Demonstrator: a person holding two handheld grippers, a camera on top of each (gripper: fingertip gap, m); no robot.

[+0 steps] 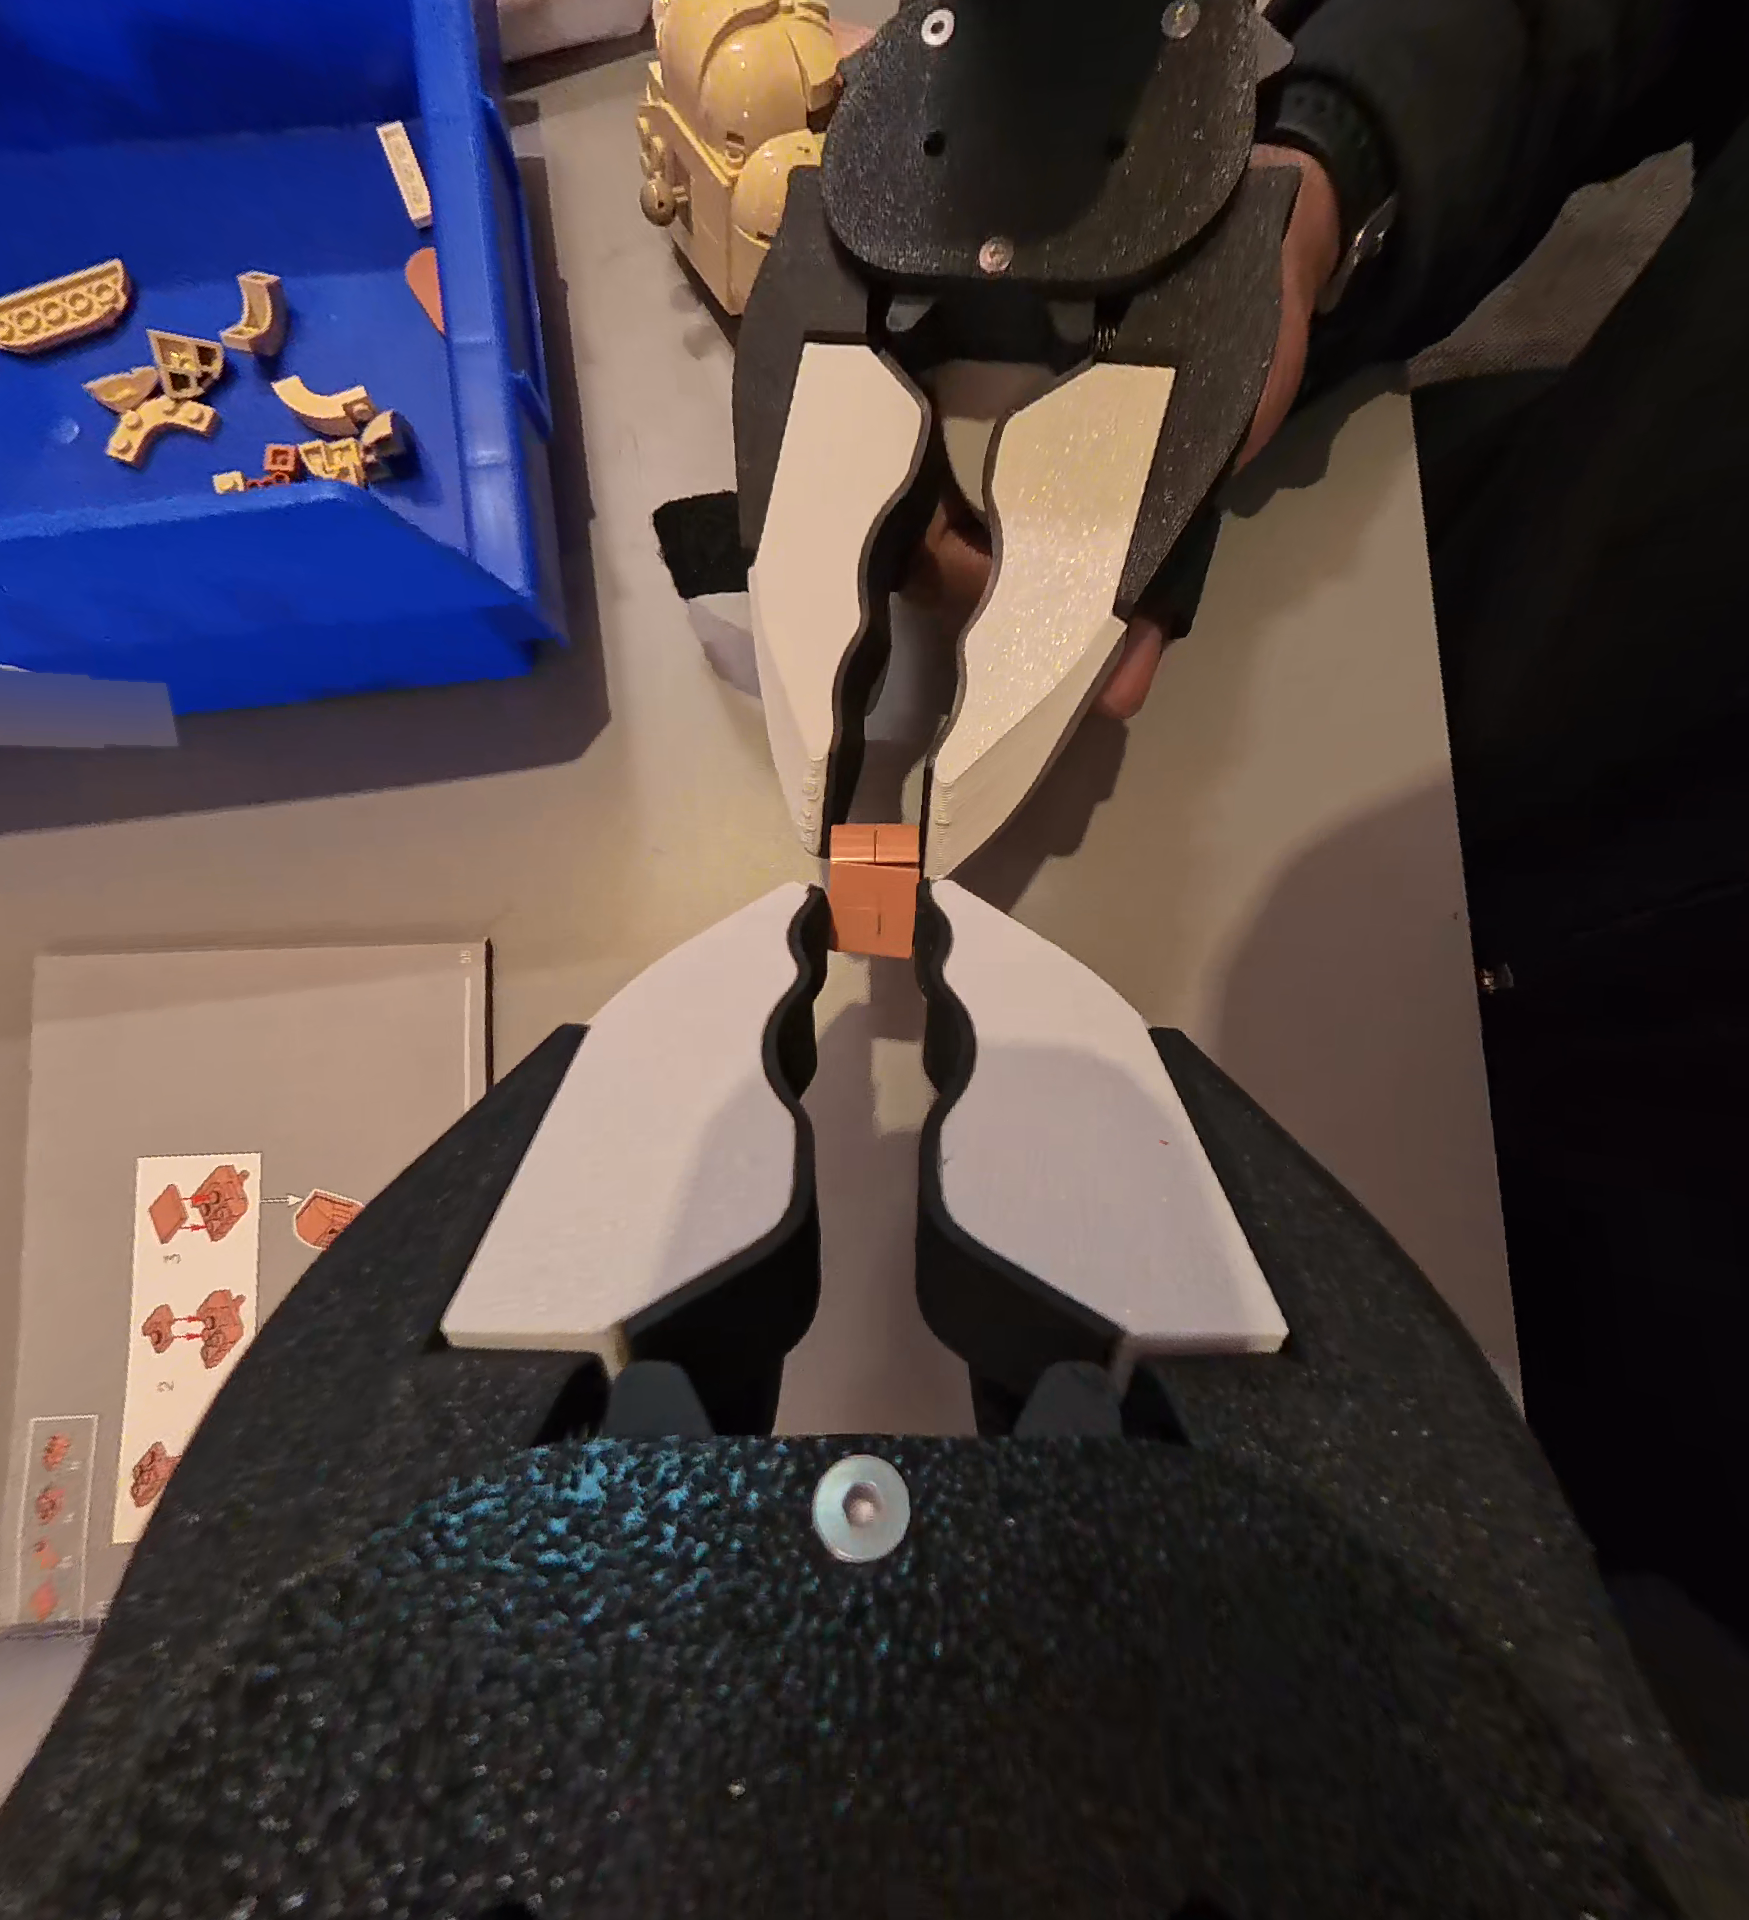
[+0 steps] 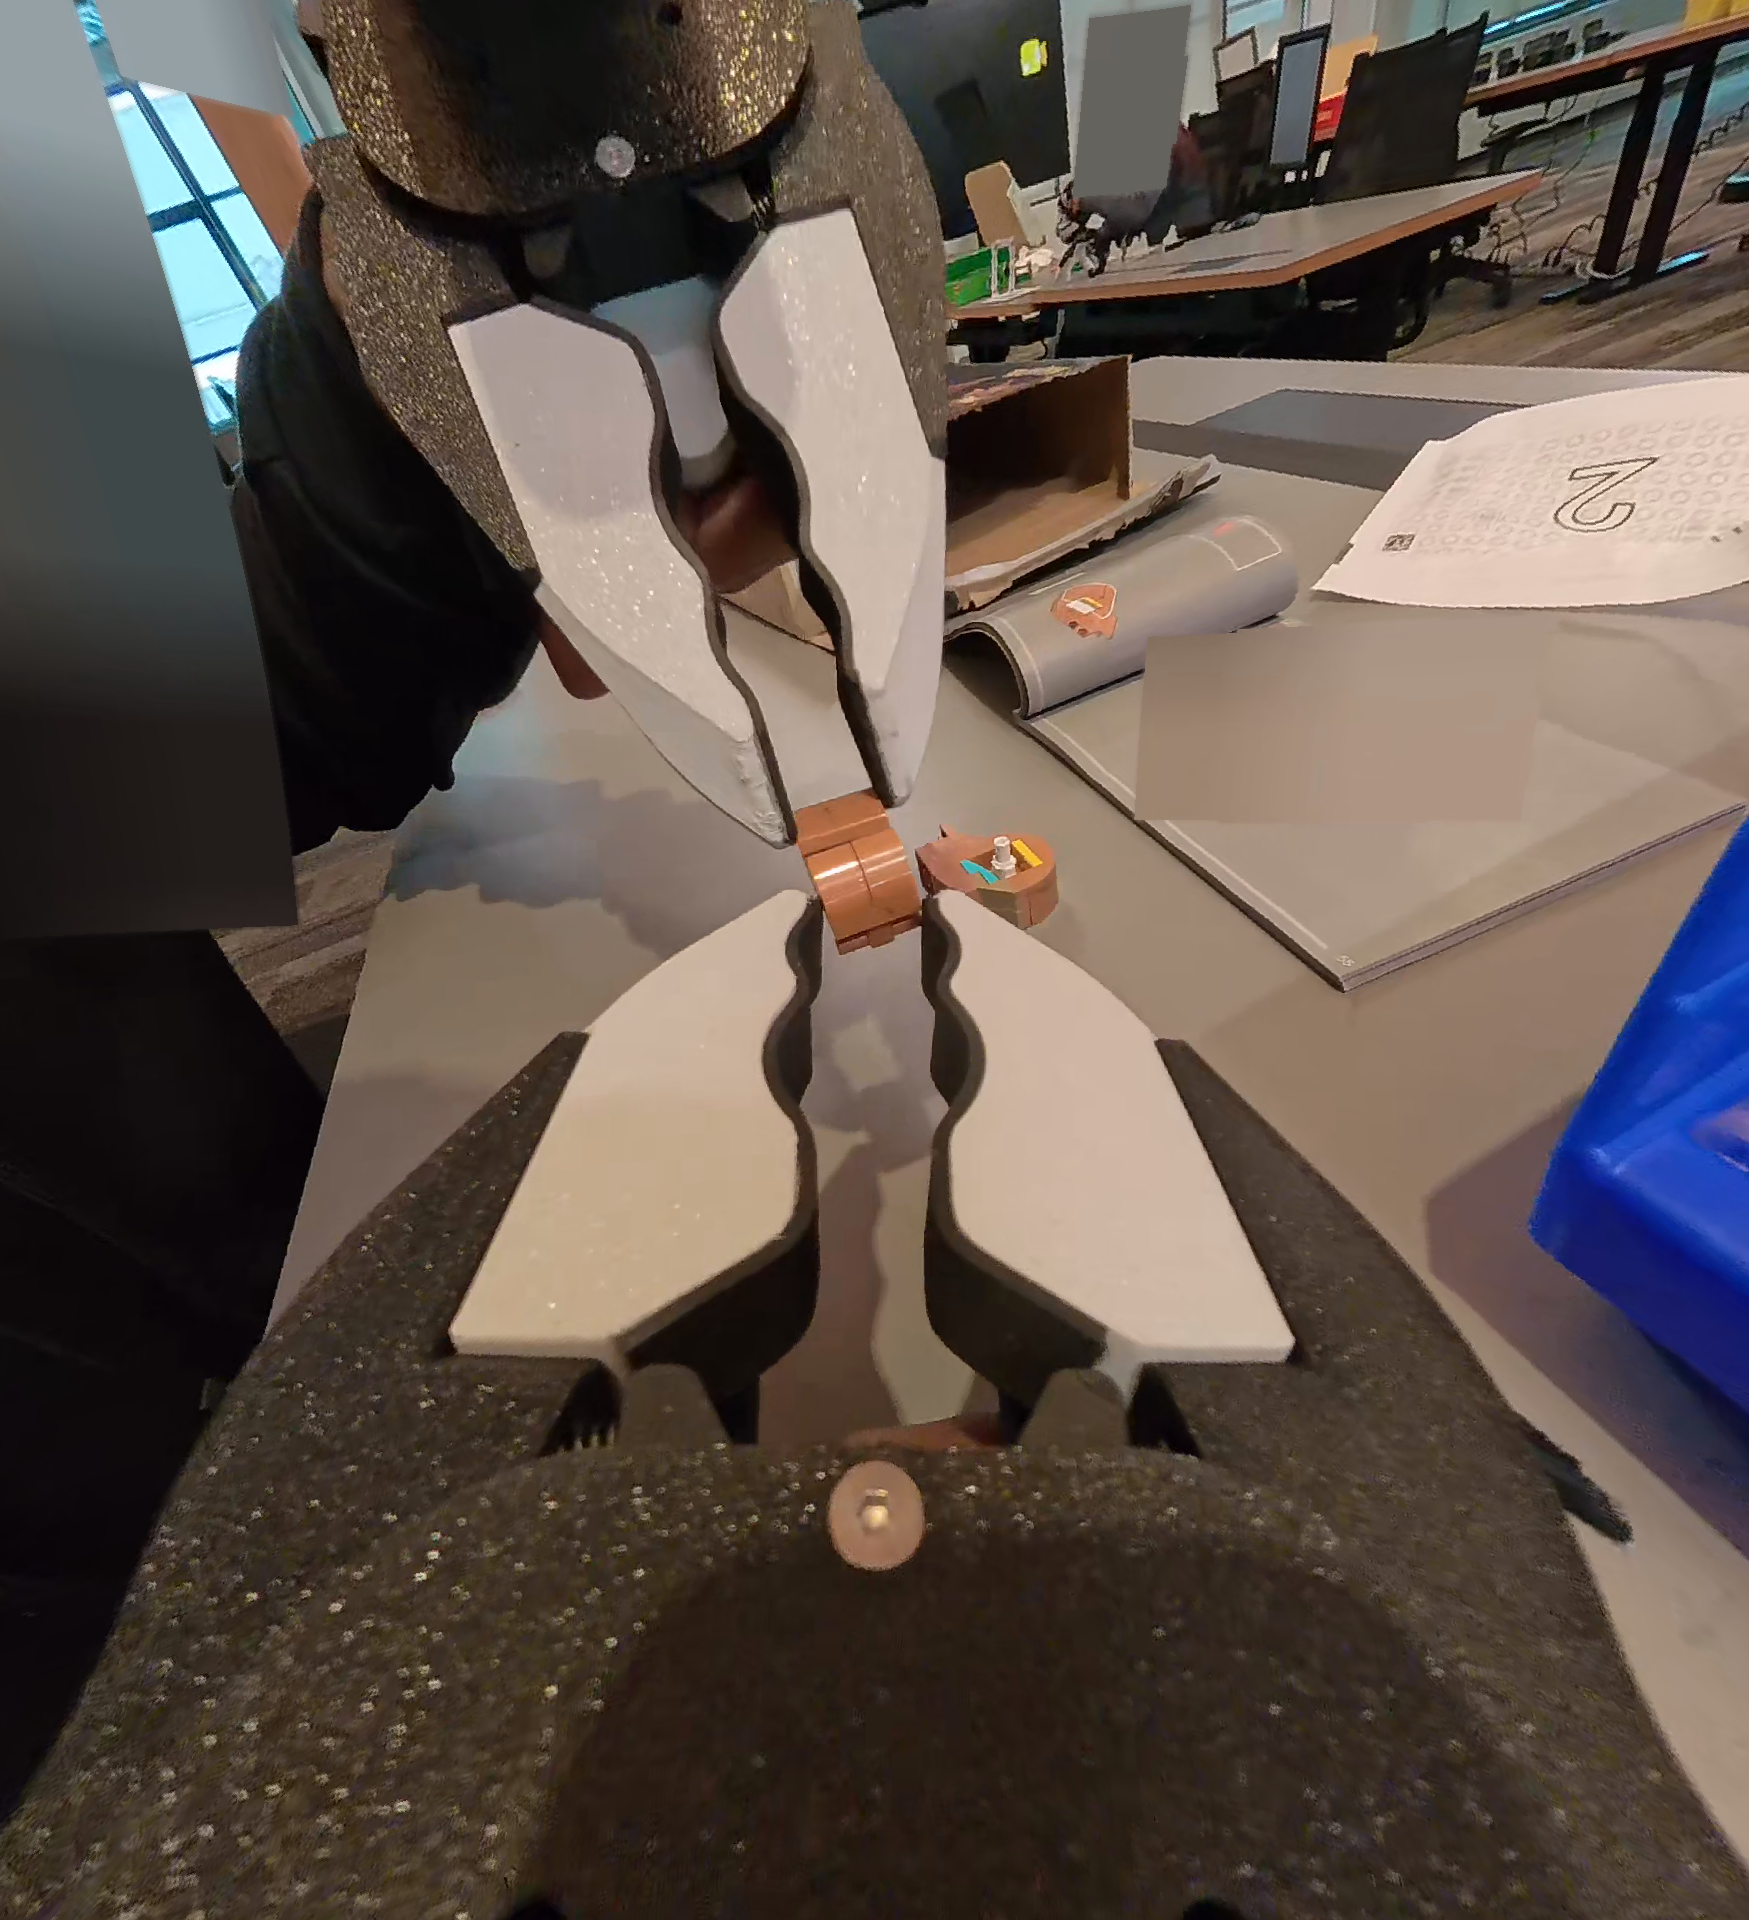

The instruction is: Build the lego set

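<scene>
1. Brown brick assembly [image 1: 872, 902] pinched from 6 o'clock by left gripper [image 1: 872, 920], from 12 o'clock by right gripper [image 1: 875, 847], tip to tip above the table [image 1: 1213, 935].
2. Seen only from the right wrist: second brown piece [image 2: 995, 878] at 3 o'clock. Seen only from the left: tan bricks [image 1: 174, 374] in blue bin [image 1: 496, 416].

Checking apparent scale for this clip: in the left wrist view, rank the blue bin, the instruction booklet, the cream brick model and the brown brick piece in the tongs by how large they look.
1. Blue bin, largest, though cut off by the frame.
2. Instruction booklet, partly hidden behind the left tongs.
3. Cream brick model, partly hidden behind the right tongs, so its rank against the booklet is unsure.
4. Brown brick piece, clearly smallest.
</scene>
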